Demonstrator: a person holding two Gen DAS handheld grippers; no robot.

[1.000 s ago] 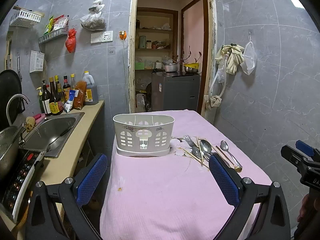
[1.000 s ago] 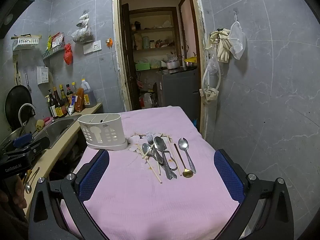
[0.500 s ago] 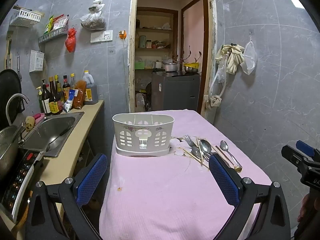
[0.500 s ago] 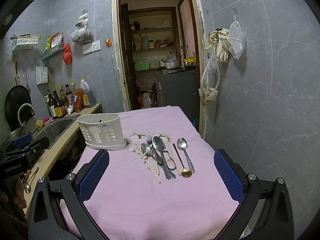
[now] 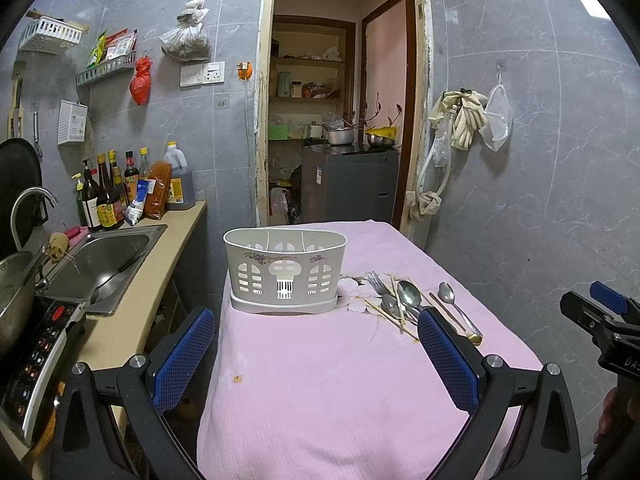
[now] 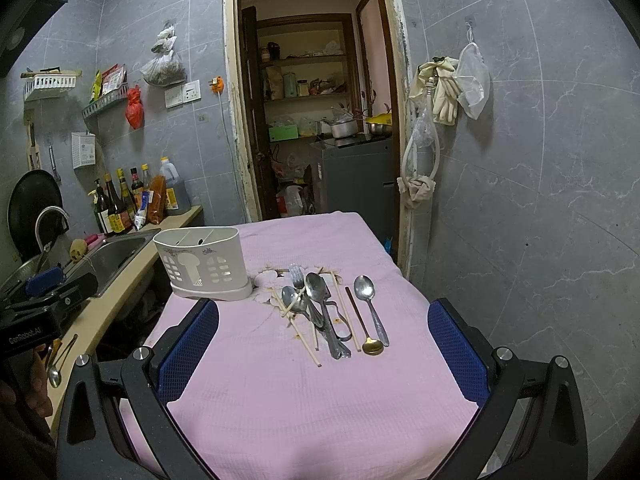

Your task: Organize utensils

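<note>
A white plastic utensil holder [image 5: 285,270] [image 6: 204,265] stands upright on the pink tablecloth [image 5: 328,380] [image 6: 320,392]. To its right lies a pile of utensils [image 6: 330,312] [image 5: 412,304]: several spoons, a fork [image 6: 298,276], wooden chopsticks [image 6: 298,330] and a gold-tipped spoon [image 6: 362,330]. My left gripper [image 5: 316,356] hovers open above the near table, short of the holder. My right gripper [image 6: 324,356] is open too, its fingers flanking the near end of the pile from above, touching nothing.
A counter with a steel sink [image 5: 96,264], sauce bottles [image 5: 116,196] and an induction cooker [image 5: 36,356] runs along the left. An open doorway [image 5: 340,120] lies behind the table. The tiled wall [image 6: 540,200] on the right carries hanging gloves [image 6: 440,92].
Both views shift only slightly; the right gripper has edged a little closer to the utensil pile. Nothing was picked up or moved.
</note>
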